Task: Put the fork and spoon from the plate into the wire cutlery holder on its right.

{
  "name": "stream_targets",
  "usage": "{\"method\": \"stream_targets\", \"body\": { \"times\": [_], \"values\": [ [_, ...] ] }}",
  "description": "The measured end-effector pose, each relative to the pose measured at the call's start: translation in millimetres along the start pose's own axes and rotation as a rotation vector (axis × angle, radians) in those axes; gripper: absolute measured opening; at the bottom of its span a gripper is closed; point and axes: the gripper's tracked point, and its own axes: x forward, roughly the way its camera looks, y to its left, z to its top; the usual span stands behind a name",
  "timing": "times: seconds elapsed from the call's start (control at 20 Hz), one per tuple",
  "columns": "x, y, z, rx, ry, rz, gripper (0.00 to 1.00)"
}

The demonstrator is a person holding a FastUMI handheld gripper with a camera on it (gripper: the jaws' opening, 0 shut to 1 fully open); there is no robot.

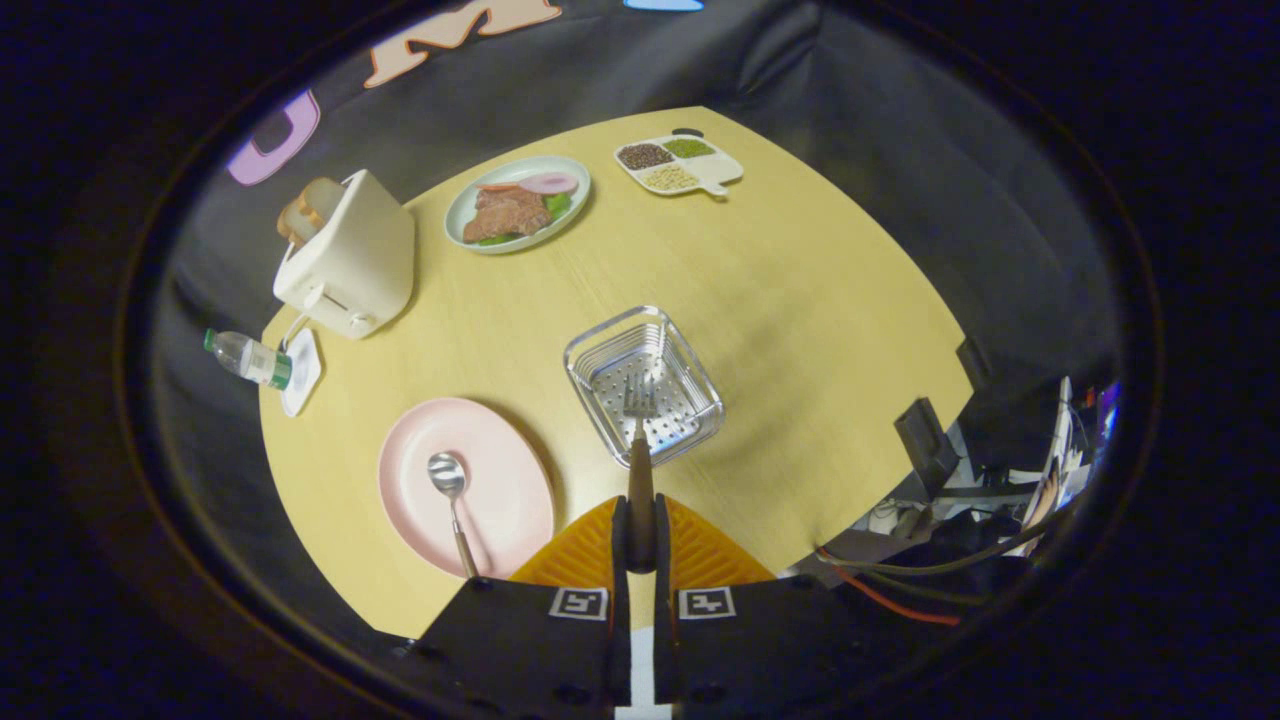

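Note:
My gripper (641, 530) is shut on the dark handle of the fork (639, 440), both fingers pressing it from either side. The fork points straight ahead, its tines hanging above the wire cutlery holder (600, 345), a clear-rimmed square basket with a perforated bottom, just beyond my fingertips. The pink plate (500, 480) lies to the left of the holder and of my fingers. On it rests the spoon (450, 490), bowl pointing away, handle reaching the plate's near rim.
A cream toaster (350, 255) with bread stands beyond the plate, a water bottle (248, 358) beside it at the table's left edge. Further off are a plate of food (517, 203) and a divided tray of grains (680, 165). Cables and gear lie off the table's right edge.

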Motion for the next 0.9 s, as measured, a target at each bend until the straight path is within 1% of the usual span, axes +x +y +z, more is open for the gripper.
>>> {"method": "stream_targets", "body": {
  "times": [0.25, 0.45, 0.6, 0.9],
  "values": [
    [-1.0, 0.2, 6.8, -0.014, -0.032, 0.017, 0.6],
    [-11.7, -2.9, 4.1, -0.021, -0.067, 0.012, 0.99],
    [-22.3, 2.5, 0.2, -0.011, -0.107, 0.032, 1.0],
    [-39.5, 18.6, -21.8, -0.143, -0.21, 0.035, 1.0]
  ]
}}
